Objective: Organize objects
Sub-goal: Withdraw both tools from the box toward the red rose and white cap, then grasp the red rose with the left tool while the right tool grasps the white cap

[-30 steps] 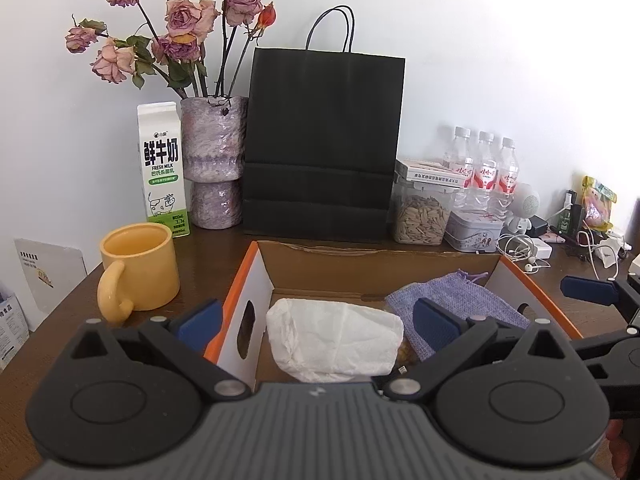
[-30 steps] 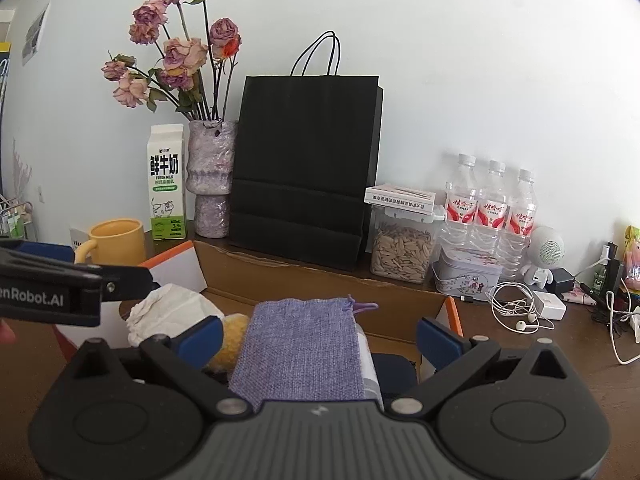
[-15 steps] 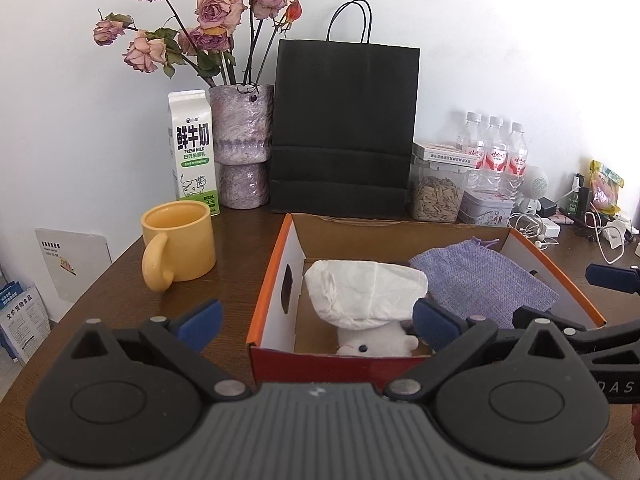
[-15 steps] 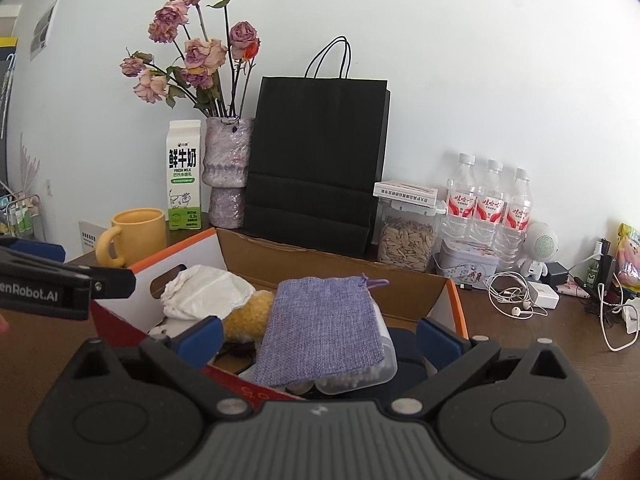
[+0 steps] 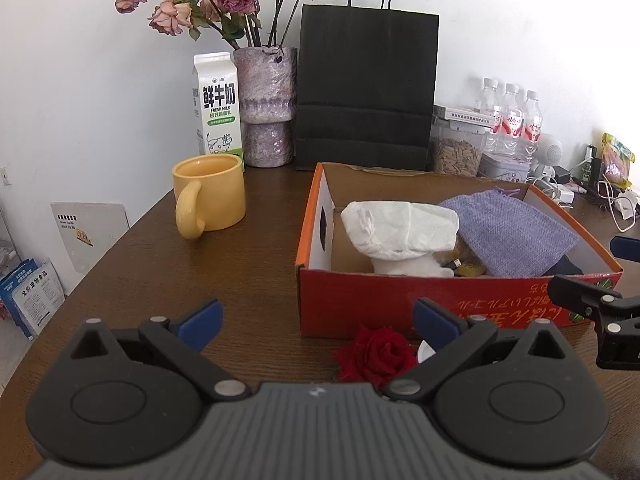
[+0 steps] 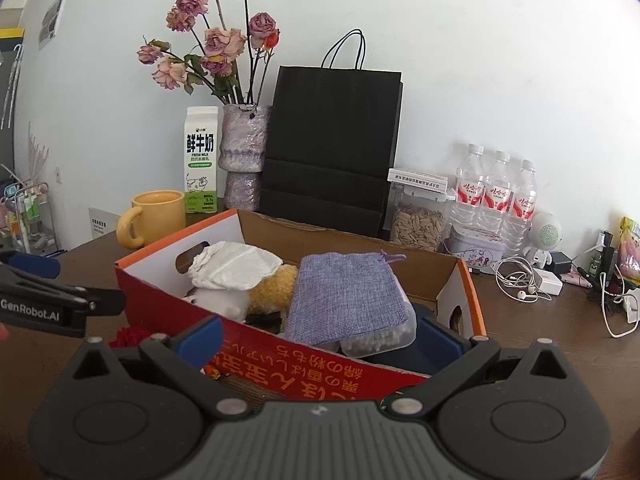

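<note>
Both units have pulled back toward me over the last second; earlier views sat over the box interior, now its near wall shows in full. My left hand-held gripper [image 5: 316, 318] has its fingers spread apart, nothing between them; my right hand-held gripper [image 6: 320, 334] likewise. Newly in view: a red rose [image 5: 376, 354] on the worktop [image 5: 160, 280], just before the box [image 5: 400, 300]. Judgement: the rose is next to go in. Box's long axis runs left-right across me, open top up, holding white cloth [image 5: 400, 226] and purple pouch [image 5: 516, 234]

Brown table [image 5: 168, 280]: box [image 5: 400, 304], mug [image 5: 210, 196], rose [image 5: 376, 354].
</note>
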`<state>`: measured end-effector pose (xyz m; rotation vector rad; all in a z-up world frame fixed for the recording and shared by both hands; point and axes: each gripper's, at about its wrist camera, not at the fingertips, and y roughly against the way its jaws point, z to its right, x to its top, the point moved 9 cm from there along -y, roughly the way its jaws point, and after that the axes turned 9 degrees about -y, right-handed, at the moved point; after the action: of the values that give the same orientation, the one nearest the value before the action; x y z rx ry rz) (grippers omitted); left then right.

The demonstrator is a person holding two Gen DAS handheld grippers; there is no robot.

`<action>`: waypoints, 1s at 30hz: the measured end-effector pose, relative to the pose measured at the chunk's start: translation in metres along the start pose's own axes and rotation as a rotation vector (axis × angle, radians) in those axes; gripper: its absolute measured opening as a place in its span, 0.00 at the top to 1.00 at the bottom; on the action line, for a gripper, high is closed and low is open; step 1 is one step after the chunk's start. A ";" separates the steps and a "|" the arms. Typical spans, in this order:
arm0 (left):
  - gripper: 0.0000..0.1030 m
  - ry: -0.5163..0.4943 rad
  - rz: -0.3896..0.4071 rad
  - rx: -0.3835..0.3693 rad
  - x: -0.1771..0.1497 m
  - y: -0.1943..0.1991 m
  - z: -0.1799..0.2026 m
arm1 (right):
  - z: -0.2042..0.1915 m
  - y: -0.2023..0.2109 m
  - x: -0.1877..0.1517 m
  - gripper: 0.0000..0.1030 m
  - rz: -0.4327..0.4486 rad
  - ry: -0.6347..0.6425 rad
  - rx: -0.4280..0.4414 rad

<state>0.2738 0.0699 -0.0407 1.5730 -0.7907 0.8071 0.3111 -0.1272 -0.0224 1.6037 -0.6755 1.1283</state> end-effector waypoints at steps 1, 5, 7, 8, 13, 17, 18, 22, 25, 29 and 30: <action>0.00 -0.002 -0.008 -0.002 -0.003 0.000 0.000 | -0.002 0.000 -0.002 0.00 -0.003 0.001 0.002; 0.00 -0.004 -0.041 -0.016 -0.016 -0.003 -0.001 | -0.008 0.001 -0.008 0.00 -0.020 0.008 0.016; 0.00 -0.005 -0.056 -0.027 -0.021 -0.006 0.001 | -0.012 0.000 -0.012 0.00 -0.032 0.014 0.029; 0.00 -0.006 -0.061 -0.031 -0.023 -0.007 0.001 | -0.014 -0.001 -0.014 0.00 -0.039 0.018 0.035; 0.00 -0.014 -0.072 -0.068 -0.025 -0.014 0.010 | -0.023 -0.004 -0.020 0.05 -0.066 0.029 0.065; 0.00 -0.005 -0.072 -0.092 -0.024 -0.022 0.015 | -0.025 -0.008 -0.023 0.09 -0.082 0.029 0.073; 0.01 -0.001 -0.074 -0.105 -0.025 -0.024 0.016 | -0.025 -0.009 -0.024 0.10 -0.086 0.029 0.074; 0.14 0.011 -0.087 -0.146 -0.026 -0.030 0.020 | -0.025 -0.012 -0.025 0.10 -0.092 0.027 0.075; 0.36 0.023 -0.096 -0.189 -0.028 -0.032 0.024 | -0.026 -0.013 -0.026 0.10 -0.095 0.028 0.078; 0.62 0.046 -0.077 -0.233 -0.027 -0.028 0.025 | -0.028 -0.015 -0.027 0.10 -0.102 0.032 0.082; 0.63 0.050 -0.071 -0.228 -0.026 -0.027 0.024 | -0.029 -0.016 -0.027 0.10 -0.104 0.033 0.083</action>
<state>0.2839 0.0516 -0.0799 1.3651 -0.7588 0.6769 0.3038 -0.0975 -0.0526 1.6672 -0.5232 1.1168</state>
